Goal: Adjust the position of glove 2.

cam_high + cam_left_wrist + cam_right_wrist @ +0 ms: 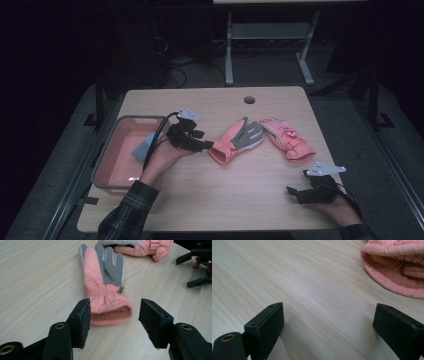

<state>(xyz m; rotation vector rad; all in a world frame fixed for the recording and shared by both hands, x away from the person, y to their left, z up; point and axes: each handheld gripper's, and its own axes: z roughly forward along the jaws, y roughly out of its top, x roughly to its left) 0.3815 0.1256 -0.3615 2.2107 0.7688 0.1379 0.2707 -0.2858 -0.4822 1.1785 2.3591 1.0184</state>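
left hand-held gripper: jaws apart around glove cuff | right hand-held gripper: wide | risk: cuff slips, shallow bite

High view down over the table; both gripper views low, close, sharing its wooden top.

Two gloves side by side (touching), bin left
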